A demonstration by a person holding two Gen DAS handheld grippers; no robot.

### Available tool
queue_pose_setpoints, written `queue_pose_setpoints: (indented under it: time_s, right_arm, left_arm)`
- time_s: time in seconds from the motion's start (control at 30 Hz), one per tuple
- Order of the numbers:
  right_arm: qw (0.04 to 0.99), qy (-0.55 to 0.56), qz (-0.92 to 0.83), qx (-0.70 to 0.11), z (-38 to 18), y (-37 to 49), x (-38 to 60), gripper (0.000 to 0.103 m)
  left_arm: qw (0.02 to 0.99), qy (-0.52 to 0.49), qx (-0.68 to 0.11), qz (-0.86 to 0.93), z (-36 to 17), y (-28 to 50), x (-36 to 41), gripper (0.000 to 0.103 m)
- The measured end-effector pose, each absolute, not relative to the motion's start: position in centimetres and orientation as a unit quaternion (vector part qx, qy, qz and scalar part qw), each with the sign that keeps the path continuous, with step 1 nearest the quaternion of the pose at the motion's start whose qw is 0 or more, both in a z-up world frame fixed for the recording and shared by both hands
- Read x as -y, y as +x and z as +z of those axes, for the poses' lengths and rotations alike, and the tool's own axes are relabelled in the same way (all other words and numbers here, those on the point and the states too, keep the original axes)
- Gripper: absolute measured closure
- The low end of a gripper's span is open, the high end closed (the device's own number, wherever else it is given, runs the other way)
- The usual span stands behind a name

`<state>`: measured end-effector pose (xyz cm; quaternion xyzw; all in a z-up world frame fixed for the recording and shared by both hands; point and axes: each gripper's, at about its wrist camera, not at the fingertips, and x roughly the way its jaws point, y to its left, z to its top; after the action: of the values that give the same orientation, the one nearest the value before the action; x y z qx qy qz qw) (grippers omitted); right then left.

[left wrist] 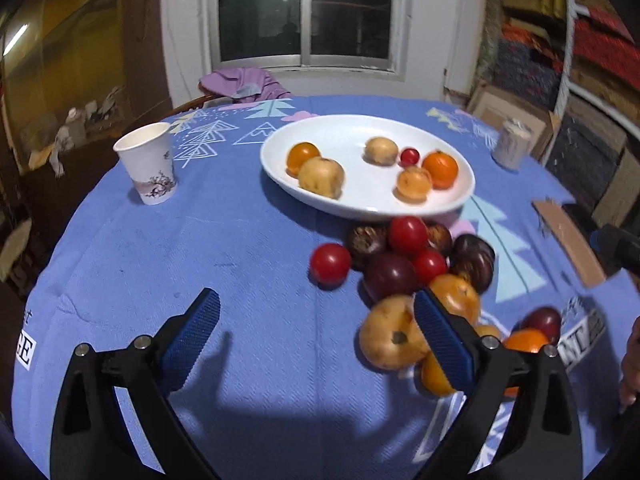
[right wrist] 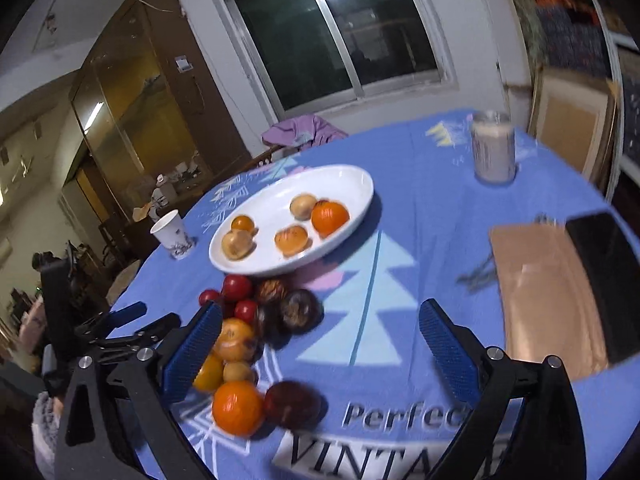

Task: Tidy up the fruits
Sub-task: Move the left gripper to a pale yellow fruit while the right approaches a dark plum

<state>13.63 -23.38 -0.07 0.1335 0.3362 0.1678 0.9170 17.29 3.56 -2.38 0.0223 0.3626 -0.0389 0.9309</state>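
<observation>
Both jaws are held wide apart and empty: the left gripper (left wrist: pixel 316 330) and the right gripper (right wrist: pixel 320 344). The loose fruit pile (left wrist: pixel 404 264) lies on the blue tablecloth (left wrist: pixel 200 248), just beside the white oval plate (left wrist: pixel 280 168) at its 6 o'clock. One fruit is best taken from the pile's edge, such as the lone tomato (left wrist: pixel 330 263), and pinched gently. The plate's long axis runs from 10 to 4 o'clock in the left view.

Dark sliding window (left wrist: pixel 305 12) in white wall, wood cabinet (right wrist: pixel 148 92) at left w/ glass front.
</observation>
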Motion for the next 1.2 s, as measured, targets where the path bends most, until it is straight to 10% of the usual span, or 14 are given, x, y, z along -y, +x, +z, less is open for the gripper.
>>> queue_pose_setpoints:
  time_s: [0.43, 0.7, 1.2]
  right_arm:
    - [0.920, 0.128, 0.139, -0.343, -0.7, 13.8, 23.4, 0.003]
    - [0.922, 0.128, 0.157, -0.330, -0.2, 13.3, 23.0, 0.003]
    - [0.933, 0.086, 0.148, -0.317, -0.5, 12.7, 21.8, 0.003]
  left_arm:
    - [0.938, 0.073, -0.339, -0.017, -2.2, 16.8, -4.0, 0.004]
    - [0.932, -0.089, -0.351, 0.013, -2.1, 15.1, -12.7, 0.004]
    - [0.922, 0.031, -0.386, -0.025, -4.2, 15.9, -7.5, 0.004]
